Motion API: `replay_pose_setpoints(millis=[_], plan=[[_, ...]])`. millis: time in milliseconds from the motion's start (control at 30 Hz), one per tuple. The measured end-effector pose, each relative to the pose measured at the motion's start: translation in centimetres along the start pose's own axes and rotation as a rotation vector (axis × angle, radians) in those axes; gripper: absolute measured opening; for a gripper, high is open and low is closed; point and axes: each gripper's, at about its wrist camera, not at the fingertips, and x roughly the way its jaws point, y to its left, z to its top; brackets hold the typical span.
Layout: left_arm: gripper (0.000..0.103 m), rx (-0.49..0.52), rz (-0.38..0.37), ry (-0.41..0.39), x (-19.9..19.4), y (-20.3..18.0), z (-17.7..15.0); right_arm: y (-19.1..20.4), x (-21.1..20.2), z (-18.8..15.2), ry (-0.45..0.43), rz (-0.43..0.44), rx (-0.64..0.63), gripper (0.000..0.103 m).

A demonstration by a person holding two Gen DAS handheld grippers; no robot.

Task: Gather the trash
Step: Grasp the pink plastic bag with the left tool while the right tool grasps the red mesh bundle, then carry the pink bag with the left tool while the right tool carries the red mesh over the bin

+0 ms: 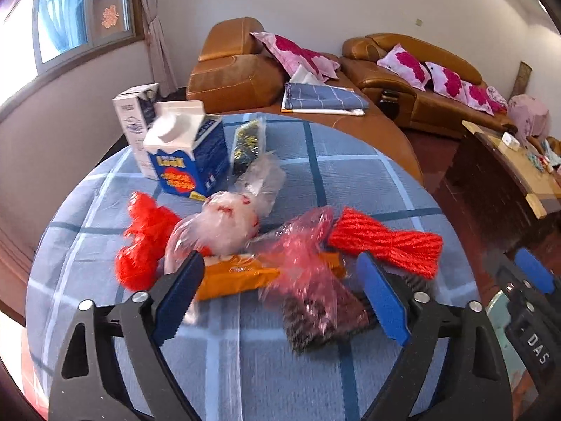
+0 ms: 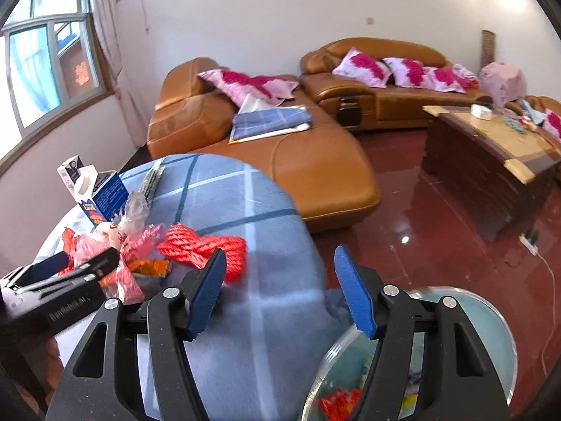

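Trash sits heaped mid-table on the blue checked tablecloth [image 1: 350, 182].

Left gripper [image 1: 280, 298] hangs wide over the pile with nothing gripped. An orange foil wrapper [image 1: 238, 277] and a crumpled pink cellophane bag [image 1: 305, 256] lie between its fingers.

Right gripper [image 2: 278, 291] is spread partway and empty, beside the coiled red rope bundle [image 2: 203, 245].

Handling, as I judge it — the films are featherlight, limp and slippery, so pinch a bunched fold, not a flat face. The rope is soft; take it across the middle.

The round clear-rimmed bin [image 2: 498, 319] sits low at the table edge. The blue-and-white milk carton [image 1: 189, 161] stands behind the pile — tippable. The red mesh netting [image 1: 147, 242] and clear plastic bag [image 1: 224, 224] overlap and may drag along.
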Motion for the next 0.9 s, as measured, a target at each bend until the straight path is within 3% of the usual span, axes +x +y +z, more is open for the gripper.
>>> replay_pose_setpoints(millis=[100,167,267,367,433,633,900], plan=[[0.069,-0.015,-0.022,0.034,1.3,0.4,0.2,0.4,2.2,0.8,0.04,0.057,-0.005,0.064],[0.066,-0.042,-0.046,0.072,2.3,1.1,0.0,0.8,3.4,0.7,0.063,0.073,-0.019,0.064],[0.053,-0.054,-0.061,0.082,2.9,1.7,-0.1,1.7,5.9,0.7,0.13,0.109,-0.036,0.058],[0.04,-0.041,-0.085,0.076,2.9,1.9,-0.2,2.4,7.2,0.5,0.176,0.126,-0.052,0.037],[0.031,-0.036,-0.092,0.062,2.6,2.0,-0.1,2.5,7.5,0.3,0.188,0.144,-0.045,0.019],[0.03,-0.036,-0.109,-0.004,0.1,2.7,0.4,2.6,5.6,0.3,0.138,0.134,-0.041,0.01],[0.03,-0.052,-0.095,-0.083,-5.0,5.1,0.0,1.7,-2.2,-0.1,-0.033,0.046,0.014,0.01]])
